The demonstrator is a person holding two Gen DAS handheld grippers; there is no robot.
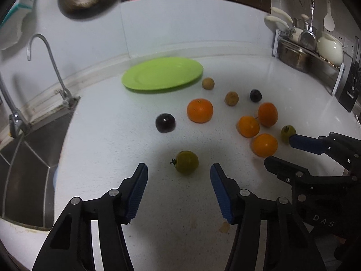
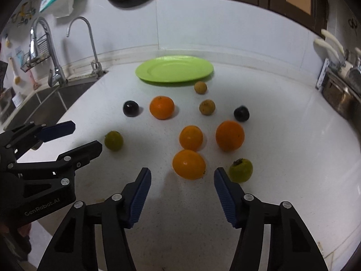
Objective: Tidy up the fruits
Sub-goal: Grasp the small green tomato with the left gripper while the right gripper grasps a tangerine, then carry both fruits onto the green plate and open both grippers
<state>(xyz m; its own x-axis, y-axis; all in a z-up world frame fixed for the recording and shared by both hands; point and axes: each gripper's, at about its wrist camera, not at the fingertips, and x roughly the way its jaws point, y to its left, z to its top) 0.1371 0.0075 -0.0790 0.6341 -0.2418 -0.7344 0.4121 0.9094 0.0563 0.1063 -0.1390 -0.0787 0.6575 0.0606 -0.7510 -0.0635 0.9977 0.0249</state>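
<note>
Your left tongs [image 1: 179, 172] and right tongs [image 2: 182, 176] gape wide, empty, over fruit scattered on the desk [image 2: 282, 158]; nudge a round orange [image 2: 189, 164] and it may roll off, missing the green plate [image 2: 174, 68].

Table [image 2: 282, 158]: white, finely speckled. Plate [image 2: 173, 68]: plain lime green. Four oranges [image 2: 189, 164]: bright orange. Two plums [image 2: 130, 108]: near-black, glossy. Two small round fruits [image 2: 207, 107]: tan-brown, mottled. Two green fruits [image 2: 241, 170]: olive-yellow, dark calyx. Fingers [image 2: 225, 199]: black frames, ribbed blue pads.
</note>
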